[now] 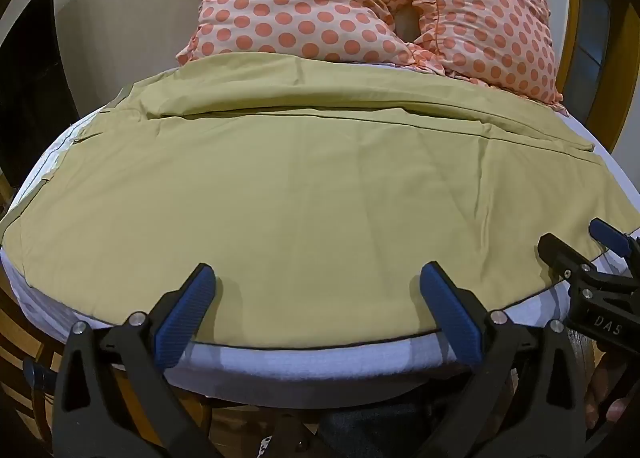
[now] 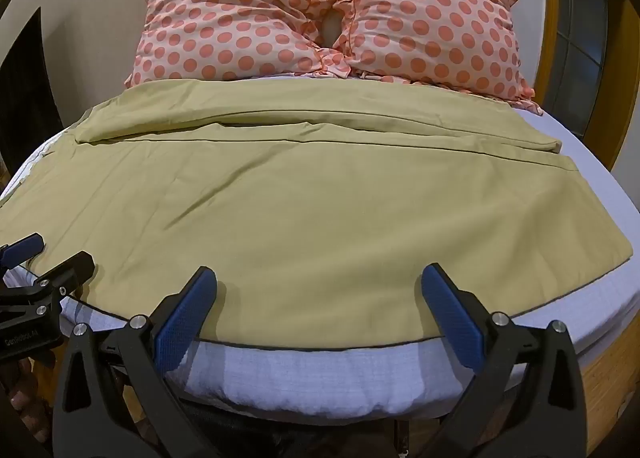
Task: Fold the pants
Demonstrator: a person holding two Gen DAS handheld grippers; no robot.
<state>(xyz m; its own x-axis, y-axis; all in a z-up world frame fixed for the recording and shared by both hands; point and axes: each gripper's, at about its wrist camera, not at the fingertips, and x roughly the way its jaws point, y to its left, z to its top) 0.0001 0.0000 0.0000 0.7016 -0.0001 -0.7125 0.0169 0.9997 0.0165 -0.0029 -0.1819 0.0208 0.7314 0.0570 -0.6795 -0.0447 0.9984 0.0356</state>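
Khaki pants (image 1: 304,194) lie flat (both grippers' jaws wide, empty).

Olive-tan pants (image 1: 312,194) lie flat, spread across the bed; far edge folded over

We see soft, even indoor light — only faint shadows, no glare; sharp centres, fisheye edges bent and dark.

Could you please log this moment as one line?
stage: before grasp | left tongs: open | right tongs: open | pants: flat on bed, near pillows
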